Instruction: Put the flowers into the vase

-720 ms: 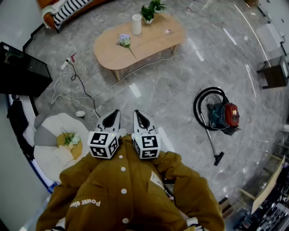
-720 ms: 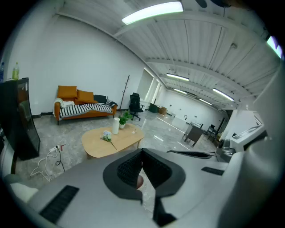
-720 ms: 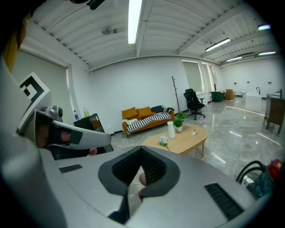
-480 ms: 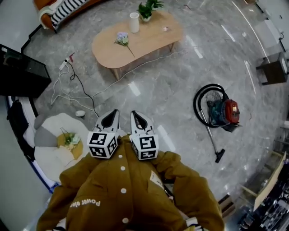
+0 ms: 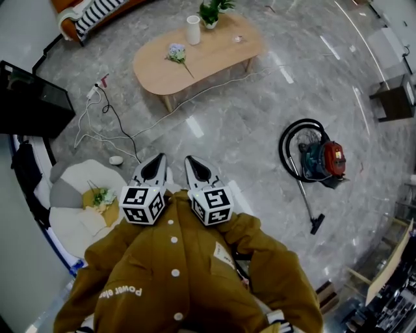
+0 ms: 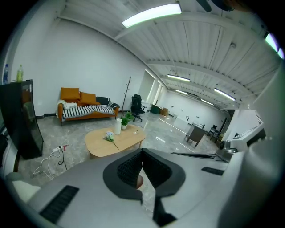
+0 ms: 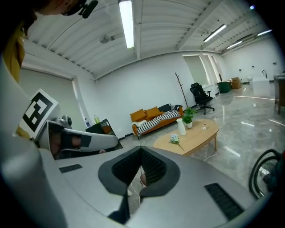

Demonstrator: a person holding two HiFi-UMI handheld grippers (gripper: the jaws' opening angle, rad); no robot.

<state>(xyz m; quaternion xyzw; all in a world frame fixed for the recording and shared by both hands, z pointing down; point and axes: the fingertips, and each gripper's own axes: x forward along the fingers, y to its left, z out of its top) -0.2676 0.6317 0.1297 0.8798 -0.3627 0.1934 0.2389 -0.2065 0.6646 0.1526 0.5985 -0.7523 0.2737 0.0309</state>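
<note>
Close against our chest, we hold the left gripper (image 5: 155, 166) and the right gripper (image 5: 194, 166) side by side. Each has its jaws pressed together with nothing between them, and each tips somewhat down toward the marble floor (image 5: 247, 130). Well ahead of us, the flowers (image 5: 177, 53) lie flat on the oval wooden table (image 5: 221, 60), near the white vase (image 5: 193, 30) but apart from it. That vase stands upright beside a potted plant (image 5: 210, 13). Off to our right, a vacuum cleaner (image 5: 320, 162) sits on the floor.

Open office lounge: orange sofa (image 6: 80, 97), coffee table (image 5: 214, 58), office chair (image 6: 135, 103), ceiling strip lights (image 6: 151, 14).
</note>
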